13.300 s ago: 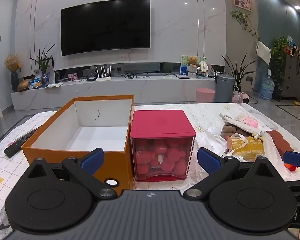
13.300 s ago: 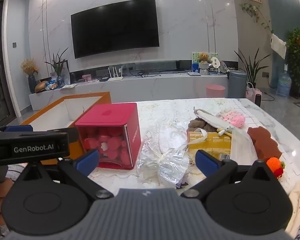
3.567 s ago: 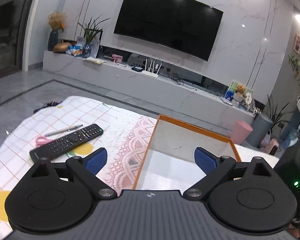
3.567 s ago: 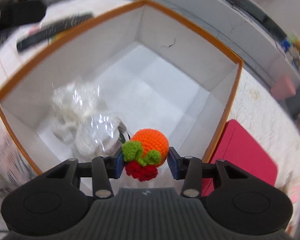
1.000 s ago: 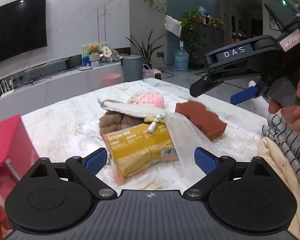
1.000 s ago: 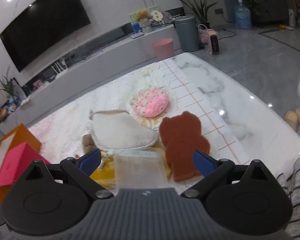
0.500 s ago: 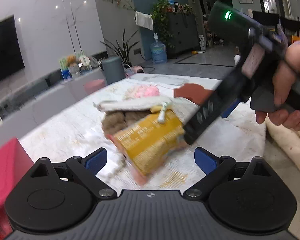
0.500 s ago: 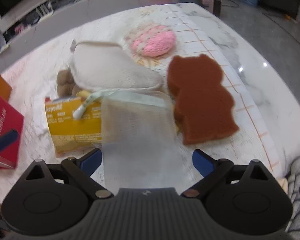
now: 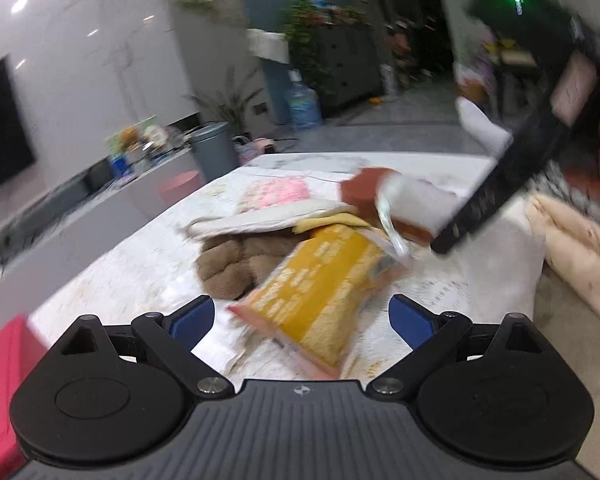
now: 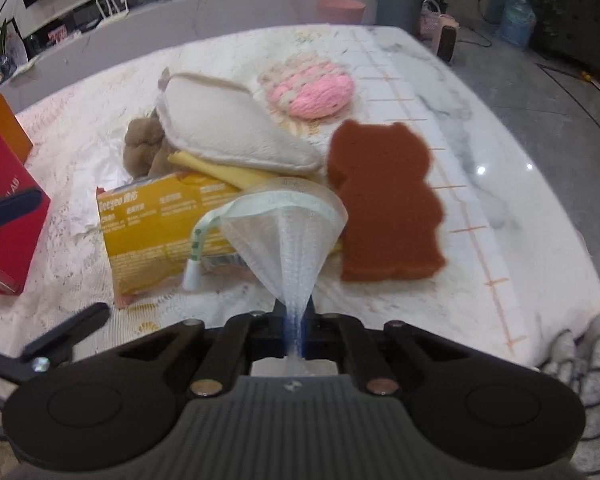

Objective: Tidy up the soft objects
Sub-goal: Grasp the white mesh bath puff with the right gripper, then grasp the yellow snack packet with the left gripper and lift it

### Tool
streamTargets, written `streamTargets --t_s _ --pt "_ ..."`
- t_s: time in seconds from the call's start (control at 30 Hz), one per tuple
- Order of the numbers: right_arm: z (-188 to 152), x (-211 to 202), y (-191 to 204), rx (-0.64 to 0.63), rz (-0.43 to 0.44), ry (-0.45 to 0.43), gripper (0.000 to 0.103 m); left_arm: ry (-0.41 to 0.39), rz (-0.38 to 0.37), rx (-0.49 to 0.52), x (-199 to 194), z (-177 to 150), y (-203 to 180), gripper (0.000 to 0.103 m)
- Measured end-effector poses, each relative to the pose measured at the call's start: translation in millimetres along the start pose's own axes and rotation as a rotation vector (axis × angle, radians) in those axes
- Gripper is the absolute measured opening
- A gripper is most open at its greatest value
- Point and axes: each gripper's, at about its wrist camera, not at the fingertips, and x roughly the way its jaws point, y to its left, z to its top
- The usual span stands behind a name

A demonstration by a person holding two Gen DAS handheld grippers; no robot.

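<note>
Covering most of both views, our table (image 10: 440,80) wears a pale lace cloth, and the soft things lie in a heap near its middle. At the left edge stands the red box (image 10: 4,208), with an orange box (image 10: 4,124) just behind it.

Next in size comes the brown bear sponge (image 10: 384,200), flat on the cloth at the right of the heap. Beside it lies the cream pad (image 10: 228,132), resting on a yellow cloth (image 10: 216,170) and on the brown plush (image 10: 142,146). A yellow packet (image 10: 156,224) lies in front of these, and the pink knit (image 10: 312,88) sits behind, apart from the bear.

Our right gripper (image 10: 296,336) is clamped tight on the mesh bag (image 10: 288,232): its jaws meet on the bag's pinched corner, and the mesh fans out from there over the packet and against the bear, its pale green ribbon (image 10: 198,236) trailing to the left. From the left wrist view we see that gripper slanting down from the upper right to the heap, with the bag (image 9: 416,200) at its tip, though the blur hides the grip itself.

Our left gripper (image 9: 300,320) stands wide and holds nothing; the packet (image 9: 320,280) lies ahead between its blue fingertips (image 9: 192,320).
</note>
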Motion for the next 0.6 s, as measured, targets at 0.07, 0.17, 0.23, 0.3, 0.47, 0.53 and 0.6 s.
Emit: streamTargets --t_s 0.07,0.17,0.23,0.3,0.47,0.53,0.6 --pt "-1 -9 -8 0.018 -0.004 -0.021 0.002 0.005 -0.012 0.097 9 3 -10 0.103" --pt "2 -17 -19 0.062 0.000 -0.059 0.003 0.017 0.002 0.185 28 7 -18 0.103" --pt "3 -21 -22 0.087 -0.009 -0.089 0.002 0.052 0.013 0.213 43 9 -19 0.103" --pt "5 -24 -19 0.067 -0.022 -0.106 0.002 0.083 0.020 0.196 58 12 -16 0.103" --pt "8 -26 -9 0.025 0.005 -0.114 0.002 0.121 0.010 0.193 70 11 -17 0.089" --pt "9 -26 -7 0.022 -0.024 -0.124 0.002 0.109 0.041 0.208 67 6 -23 0.083" --pt "10 -24 -6 0.029 -0.029 -0.124 0.002 0.110 0.050 0.178 63 4 -24 0.080"
